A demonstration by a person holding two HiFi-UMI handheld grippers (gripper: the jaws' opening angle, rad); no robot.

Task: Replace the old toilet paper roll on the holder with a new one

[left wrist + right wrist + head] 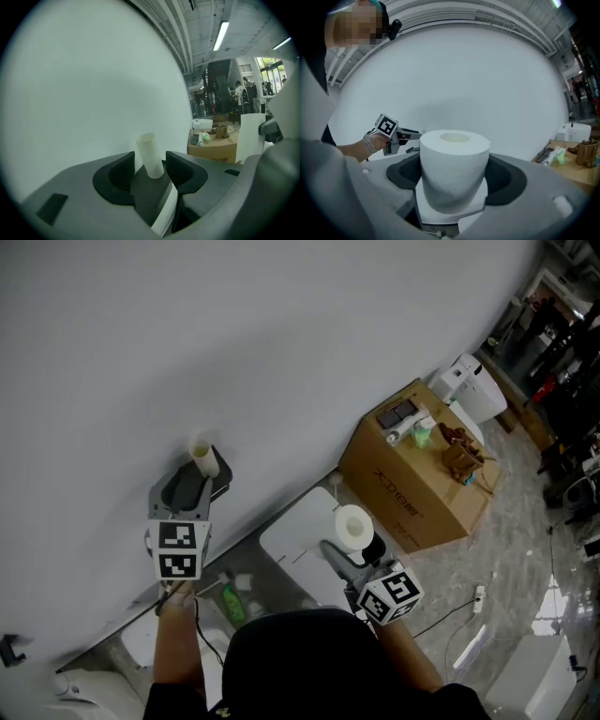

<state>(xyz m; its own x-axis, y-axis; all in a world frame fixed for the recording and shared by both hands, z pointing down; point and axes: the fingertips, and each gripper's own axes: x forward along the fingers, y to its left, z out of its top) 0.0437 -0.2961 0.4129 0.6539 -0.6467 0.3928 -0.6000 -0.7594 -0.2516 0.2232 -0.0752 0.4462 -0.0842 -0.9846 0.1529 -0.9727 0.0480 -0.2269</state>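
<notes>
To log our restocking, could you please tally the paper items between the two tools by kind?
Full roll: 1
Empty tube: 1
Total: 2

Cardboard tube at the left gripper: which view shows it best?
Left gripper view: the cardboard tube stands large between the jaws. Head view shows it small; in the right gripper view it's not discernible.
</notes>
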